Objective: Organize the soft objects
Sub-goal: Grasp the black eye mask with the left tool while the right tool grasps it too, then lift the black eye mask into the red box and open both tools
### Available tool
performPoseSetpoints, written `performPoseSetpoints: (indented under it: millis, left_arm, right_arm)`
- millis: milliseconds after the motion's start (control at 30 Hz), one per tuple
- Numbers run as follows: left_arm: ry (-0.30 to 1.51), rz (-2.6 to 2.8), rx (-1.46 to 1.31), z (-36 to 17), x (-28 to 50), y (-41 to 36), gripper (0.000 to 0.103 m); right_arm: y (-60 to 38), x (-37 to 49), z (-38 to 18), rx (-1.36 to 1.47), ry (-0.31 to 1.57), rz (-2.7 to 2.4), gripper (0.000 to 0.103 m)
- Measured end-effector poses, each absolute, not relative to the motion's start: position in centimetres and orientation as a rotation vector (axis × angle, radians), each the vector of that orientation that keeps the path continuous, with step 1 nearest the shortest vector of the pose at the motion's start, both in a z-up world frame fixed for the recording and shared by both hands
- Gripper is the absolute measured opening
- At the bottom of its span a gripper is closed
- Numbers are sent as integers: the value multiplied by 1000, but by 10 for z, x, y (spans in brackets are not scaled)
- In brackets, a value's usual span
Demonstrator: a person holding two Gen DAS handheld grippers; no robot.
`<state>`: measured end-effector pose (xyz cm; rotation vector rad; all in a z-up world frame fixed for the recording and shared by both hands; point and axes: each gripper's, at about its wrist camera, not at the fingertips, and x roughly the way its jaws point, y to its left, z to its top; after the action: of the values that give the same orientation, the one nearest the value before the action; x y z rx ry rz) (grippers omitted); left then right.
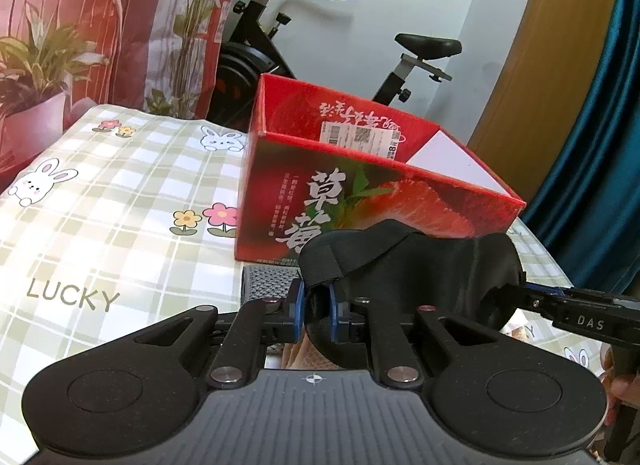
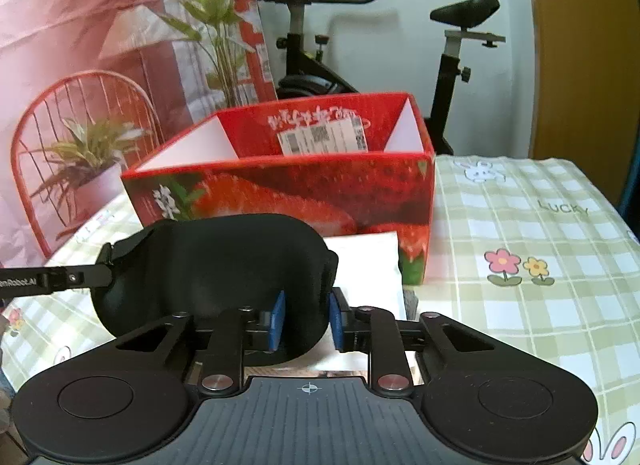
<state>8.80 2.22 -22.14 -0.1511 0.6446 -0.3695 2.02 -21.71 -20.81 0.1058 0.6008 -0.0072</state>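
A black sleep mask [image 1: 420,265] hangs just above the table, stretched between both grippers. In the left wrist view my left gripper [image 1: 316,301] is shut on one end of it, near the strap. My right gripper [image 1: 528,295] comes in from the right and pinches the other end. In the right wrist view the mask [image 2: 216,257] fills the gap between the blue pads of my right gripper [image 2: 307,317], and the left gripper [image 2: 106,257] holds its far left edge. An open red strawberry box [image 1: 360,193] [image 2: 300,185] stands right behind the mask.
The table wears a green checked cloth [image 1: 120,205] with rabbits and flowers. A white sheet [image 2: 368,261] and a grey textured item [image 1: 266,281] lie below the mask, in front of the box. An exercise bike [image 1: 424,45] stands behind the table, with a blue curtain [image 1: 600,145] to the right.
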Motion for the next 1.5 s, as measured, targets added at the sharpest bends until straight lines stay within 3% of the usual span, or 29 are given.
performPoseSetpoints:
  millis: [1500]
  left_arm:
    - [510, -366, -174, -182, 87, 30, 10]
  right_arm:
    - [-221, 14, -159, 84, 458, 19, 9]
